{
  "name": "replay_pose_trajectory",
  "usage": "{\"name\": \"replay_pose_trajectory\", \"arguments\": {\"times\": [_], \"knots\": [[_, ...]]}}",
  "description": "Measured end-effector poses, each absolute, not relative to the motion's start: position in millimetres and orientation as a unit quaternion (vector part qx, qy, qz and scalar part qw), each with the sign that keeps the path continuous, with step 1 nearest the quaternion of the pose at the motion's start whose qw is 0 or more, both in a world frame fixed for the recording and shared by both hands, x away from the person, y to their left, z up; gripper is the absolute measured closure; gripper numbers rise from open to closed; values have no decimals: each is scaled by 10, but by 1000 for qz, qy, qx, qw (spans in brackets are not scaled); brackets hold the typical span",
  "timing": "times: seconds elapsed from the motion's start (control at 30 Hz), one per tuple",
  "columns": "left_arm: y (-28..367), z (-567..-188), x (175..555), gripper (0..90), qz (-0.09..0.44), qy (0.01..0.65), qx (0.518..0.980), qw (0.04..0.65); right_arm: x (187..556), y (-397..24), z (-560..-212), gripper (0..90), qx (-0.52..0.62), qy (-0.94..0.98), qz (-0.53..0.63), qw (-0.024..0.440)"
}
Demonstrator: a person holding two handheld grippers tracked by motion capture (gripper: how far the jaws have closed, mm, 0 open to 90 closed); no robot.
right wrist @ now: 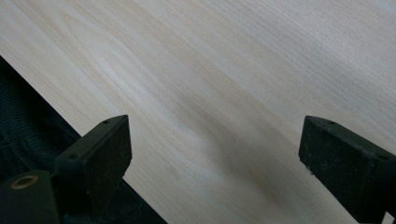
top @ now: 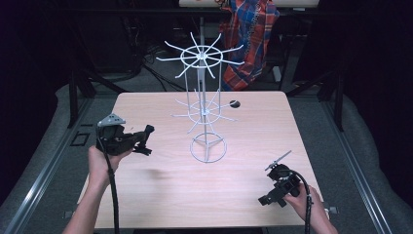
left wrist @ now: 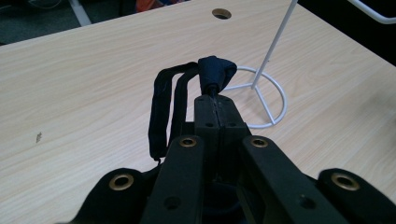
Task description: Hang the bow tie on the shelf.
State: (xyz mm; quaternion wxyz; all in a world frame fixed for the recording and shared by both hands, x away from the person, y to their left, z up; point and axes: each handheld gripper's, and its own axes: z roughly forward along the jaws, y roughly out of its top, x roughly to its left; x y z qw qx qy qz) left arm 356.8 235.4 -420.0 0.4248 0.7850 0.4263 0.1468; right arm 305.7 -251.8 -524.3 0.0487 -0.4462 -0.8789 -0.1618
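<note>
Dark strap in left gripper, near white rack, unlabelled.

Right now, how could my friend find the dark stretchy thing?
Look at the wooden table with the white wire rack in its middle. Left of the rack, the left gripper pinches a dark blue fabric band; it is the one soft, looped thing there.

High view overlooks table; both tongs-mounted views sit close above it.
</note>
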Motion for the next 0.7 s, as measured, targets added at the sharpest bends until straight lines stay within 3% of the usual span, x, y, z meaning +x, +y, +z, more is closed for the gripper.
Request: {"name": "replay_pose_trajectory", "arguments": {"times": [0.7], "knots": [[2213, -4114, 3724, 898, 128, 416, 772, 462, 3049, -2526, -5249, 86, -448, -878, -163, 51]]}}
